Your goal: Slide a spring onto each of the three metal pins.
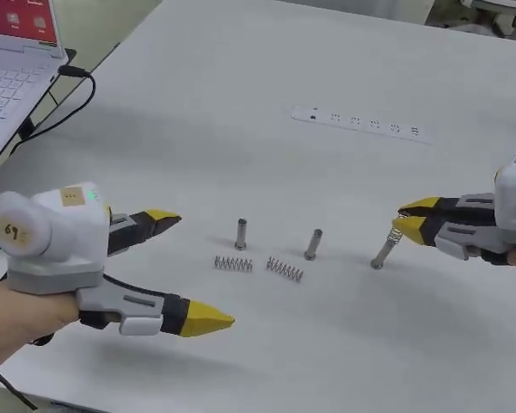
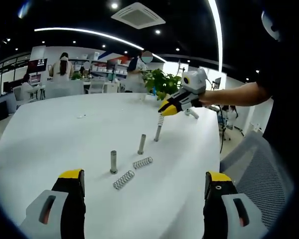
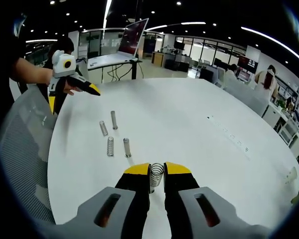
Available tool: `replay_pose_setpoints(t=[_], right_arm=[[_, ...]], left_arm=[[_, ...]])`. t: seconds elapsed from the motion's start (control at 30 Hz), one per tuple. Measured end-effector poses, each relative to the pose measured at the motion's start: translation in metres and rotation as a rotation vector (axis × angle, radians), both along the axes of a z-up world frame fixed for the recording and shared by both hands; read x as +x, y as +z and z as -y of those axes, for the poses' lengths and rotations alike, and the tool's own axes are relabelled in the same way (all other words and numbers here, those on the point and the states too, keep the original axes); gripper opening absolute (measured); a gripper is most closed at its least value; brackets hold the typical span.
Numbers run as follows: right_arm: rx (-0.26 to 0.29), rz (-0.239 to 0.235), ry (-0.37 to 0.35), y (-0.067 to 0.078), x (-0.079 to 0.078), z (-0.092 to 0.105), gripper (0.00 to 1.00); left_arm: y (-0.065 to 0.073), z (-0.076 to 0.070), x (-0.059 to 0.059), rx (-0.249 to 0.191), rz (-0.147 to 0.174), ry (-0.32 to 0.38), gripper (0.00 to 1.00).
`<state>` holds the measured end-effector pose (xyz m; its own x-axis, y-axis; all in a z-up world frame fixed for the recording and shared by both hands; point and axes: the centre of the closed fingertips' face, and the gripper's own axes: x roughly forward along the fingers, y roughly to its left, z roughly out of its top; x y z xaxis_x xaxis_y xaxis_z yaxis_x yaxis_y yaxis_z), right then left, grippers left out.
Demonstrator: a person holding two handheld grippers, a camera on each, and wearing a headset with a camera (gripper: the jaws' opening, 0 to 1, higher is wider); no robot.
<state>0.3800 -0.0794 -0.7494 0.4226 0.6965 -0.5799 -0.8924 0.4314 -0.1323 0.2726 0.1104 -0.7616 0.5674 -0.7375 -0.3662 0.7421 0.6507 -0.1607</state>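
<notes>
Head view: the right hand-held gripper (image 1: pixel 402 217) has its yellow jaws pinched almost together on a spring (image 1: pixel 396 234) at the top end of the nearest pin (image 1: pixel 383 254). That pin leans away from upright. The step in hand seems to be threading this first spring. To do it well, the coil's axis should line up with the lean of the pin, the grip should be light enough not to crush the coil, and the release should come only once the spring has dropped over the shaft. The middle pin (image 1: pixel 313 244) and the far pin (image 1: pixel 241 234) stand bare on the desk (image 1: pixel 241 103), with two loose springs (image 1: pixel 233 263) (image 1: pixel 285 270) lying just in front of them. The left hand-held gripper (image 1: pixel 205 270) hangs above the desk, its jaws spread wide and empty.

Left gripper view: its own jaws rise far apart with nothing between them, well short of the loose springs. From here the held spring (image 2: pixel 160 119) looks seated on the pin's tip (image 2: pixel 158 133), though how far down cannot be told. This free hand-held gripper could steady the leaning pin.

Right gripper view: the spring (image 3: pixel 156 172) sits end-on between the jaw tips, touching both, and the pin beneath is mostly hidden. A straight downward slide, without twisting, looks like the safest move
</notes>
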Motion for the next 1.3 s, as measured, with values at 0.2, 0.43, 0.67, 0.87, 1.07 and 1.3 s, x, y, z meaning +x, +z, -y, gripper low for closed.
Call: replay_pose_setpoints(t=[0.2, 0.43, 0.67, 0.87, 1.07, 1.3], right_arm=[[0.003, -0.005, -0.001, -0.001, -0.001, 0.0, 0.07], [0.0, -0.008, -0.006, -0.005, 0.001, 0.001, 0.07], [0.0, -0.016, -0.009, -0.009, 0.001, 0.001, 0.08], [-0.012, -0.026, -0.004, -0.017, -0.001, 0.0, 0.08], [-0.023, -0.033, -0.013, -0.025, 0.0, 0.002, 0.08], [-0.048, -0.05, -0.004, -0.037, -0.002, 0.003, 0.08]], left_arm=[[0.006, -0.003, 0.004, 0.001, 0.026, 0.001, 0.98], [0.004, -0.005, 0.007, 0.029, 0.033, -0.015, 0.98], [0.006, -0.004, 0.009, 0.022, 0.036, -0.011, 0.98], [0.004, -0.004, 0.008, 0.021, 0.031, -0.008, 0.98], [0.004, -0.006, 0.009, 0.023, 0.028, -0.003, 0.98], [0.001, -0.007, 0.008, 0.026, 0.022, -0.001, 0.98]])
